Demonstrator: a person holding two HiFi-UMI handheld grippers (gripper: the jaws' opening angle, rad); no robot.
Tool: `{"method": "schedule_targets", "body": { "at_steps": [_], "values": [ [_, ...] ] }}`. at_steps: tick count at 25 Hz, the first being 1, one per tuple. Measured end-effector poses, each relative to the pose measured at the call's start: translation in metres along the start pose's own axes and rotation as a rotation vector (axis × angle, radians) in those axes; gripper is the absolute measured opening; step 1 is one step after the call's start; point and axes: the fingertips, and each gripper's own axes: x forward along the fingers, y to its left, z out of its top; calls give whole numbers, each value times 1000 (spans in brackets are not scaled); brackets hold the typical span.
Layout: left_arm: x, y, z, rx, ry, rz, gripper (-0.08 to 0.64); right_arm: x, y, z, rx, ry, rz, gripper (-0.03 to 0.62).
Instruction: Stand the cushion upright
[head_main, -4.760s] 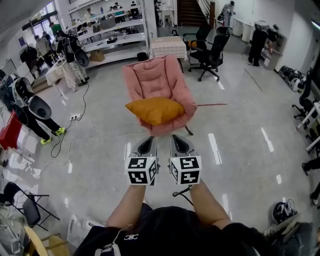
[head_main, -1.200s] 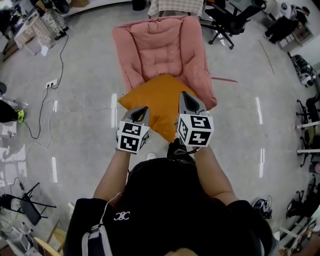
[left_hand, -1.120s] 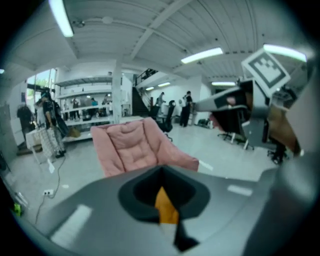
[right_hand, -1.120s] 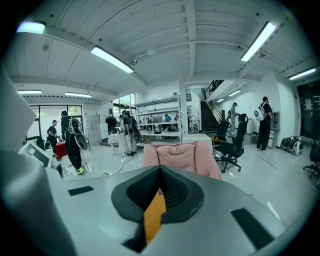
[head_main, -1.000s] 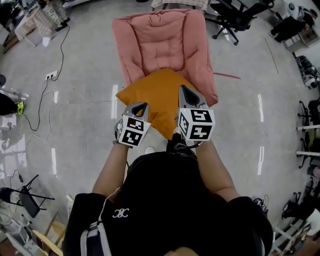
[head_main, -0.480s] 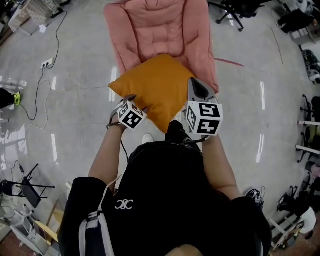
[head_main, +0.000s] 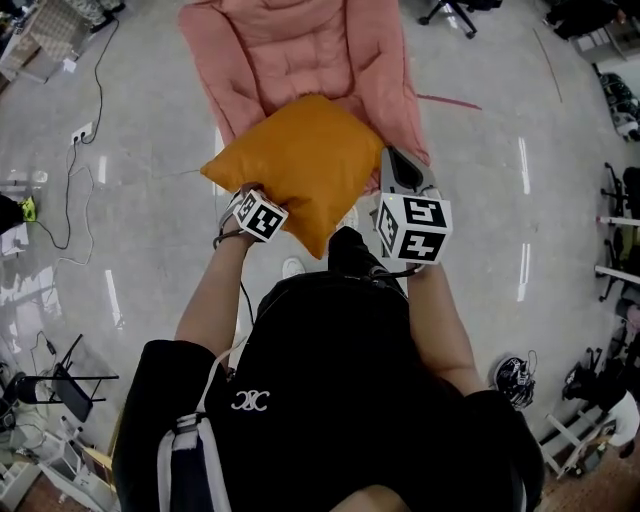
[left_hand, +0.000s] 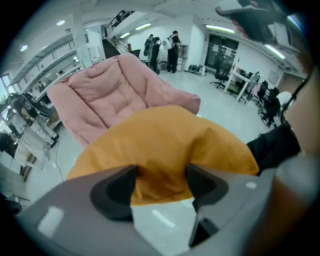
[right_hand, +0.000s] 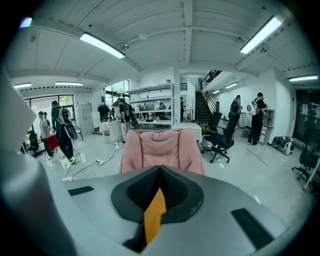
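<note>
An orange cushion (head_main: 300, 165) lies flat on the seat of a pink padded chair (head_main: 300, 50), with its near corner hanging over the front edge. My left gripper (head_main: 243, 192) points steeply down at the cushion's near left edge. Its jaws are opening, and in the left gripper view (left_hand: 160, 182) the cushion's edge (left_hand: 165, 145) bulges between the pads. My right gripper (head_main: 397, 158) sits at the cushion's right edge, over the chair's right side. Its jaws (right_hand: 160, 170) are shut, with a sliver of cushion (right_hand: 155, 215) showing through the slit behind the tips.
The chair stands on a glossy grey floor. A power cable (head_main: 90, 120) runs across the floor at the left, and a black folding chair (head_main: 70, 385) stands at lower left. Office chairs (right_hand: 222, 135), shelves and several people fill the room beyond the pink chair (right_hand: 160, 147).
My left gripper has sunk to the cushion's near left edge and its jaws have gone from shut to wide. My right gripper has slid forward along the cushion's right edge.
</note>
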Motion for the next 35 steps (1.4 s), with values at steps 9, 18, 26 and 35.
{"method": "schedule_targets", "body": {
  "at_steps": [9, 18, 26, 35],
  "values": [
    [-4, 2, 18, -60, 14, 15, 54, 2, -15, 1, 8, -8, -8, -2],
    [-55, -2, 87, -233, -174, -99, 14, 3, -14, 11, 13, -40, -5, -2],
    [-114, -10, 148, -397, -335, -198, 14, -14, -19, 21, 29, -94, -28, -2],
    [-162, 1, 196, -599, -461, -279, 14, -30, -28, 27, 58, -140, -46, -2]
  ]
}}
